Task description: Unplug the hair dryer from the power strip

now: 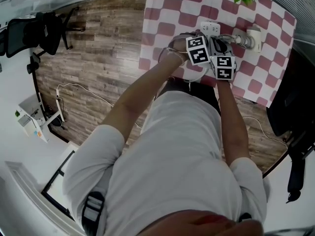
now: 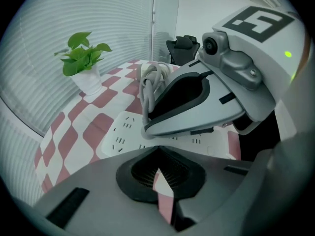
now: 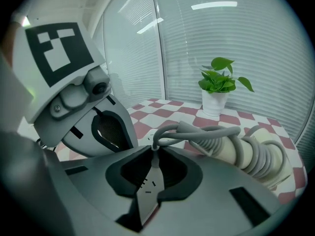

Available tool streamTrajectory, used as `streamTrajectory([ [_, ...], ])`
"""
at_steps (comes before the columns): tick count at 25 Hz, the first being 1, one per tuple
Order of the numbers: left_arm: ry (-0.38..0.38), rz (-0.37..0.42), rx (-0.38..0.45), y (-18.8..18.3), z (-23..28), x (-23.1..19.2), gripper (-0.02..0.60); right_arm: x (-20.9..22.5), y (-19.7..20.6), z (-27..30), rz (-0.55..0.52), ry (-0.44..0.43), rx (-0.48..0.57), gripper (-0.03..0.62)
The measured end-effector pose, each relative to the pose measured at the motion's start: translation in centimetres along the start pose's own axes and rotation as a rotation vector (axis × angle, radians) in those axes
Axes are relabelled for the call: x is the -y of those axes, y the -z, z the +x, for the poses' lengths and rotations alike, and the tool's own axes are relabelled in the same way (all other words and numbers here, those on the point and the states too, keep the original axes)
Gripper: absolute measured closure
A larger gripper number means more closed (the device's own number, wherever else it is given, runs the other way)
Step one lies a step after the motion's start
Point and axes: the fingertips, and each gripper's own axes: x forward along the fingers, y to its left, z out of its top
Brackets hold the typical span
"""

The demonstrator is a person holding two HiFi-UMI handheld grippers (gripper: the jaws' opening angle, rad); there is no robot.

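Right gripper view is showing the right tool [image 3: 155,150] nearly closed, pinching the grey hair-dryer cord [image 3: 205,132] just above the white power strip [image 2: 123,132], so pulling may be straining that cord while the left tool [image 2: 157,170] is sitting closed and empty.

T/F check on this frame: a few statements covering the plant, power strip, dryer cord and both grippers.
1. A potted plant stands on the checked cloth. True.
2. The power strip is black. False: it is white.
3. The cord is coiled around the hair dryer. True.
4. The left gripper grips the hair dryer. False: its jaws are together with nothing between them.
5. The right gripper has its jaws closed on the cord. True.
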Motion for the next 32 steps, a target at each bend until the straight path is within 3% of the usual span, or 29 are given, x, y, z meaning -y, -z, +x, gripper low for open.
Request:
streamTrajectory([
  [4,0.011,0.001,-0.007,-0.05,-0.08,0.07,0.551,-0.02,0.14,-0.23,-0.042,-0.008,0.002,0.528],
  [9,0.005,0.023,-0.017,-0.04,0.05,0.12,0.552,0.23,0.11,0.01,-0.016,-0.039,0.013,0.528],
  [24,0.061,-0.014,-0.034,-0.17,0.07,0.15,0.551,-0.23,0.08,-0.56,-0.071,-0.090,0.009,0.531],
  [32,0.037,0.011,-0.048,-0.14,0.06,0.18,0.551,-0.30,-0.09,-0.74,-0.068,-0.093,0.013,0.533],
])
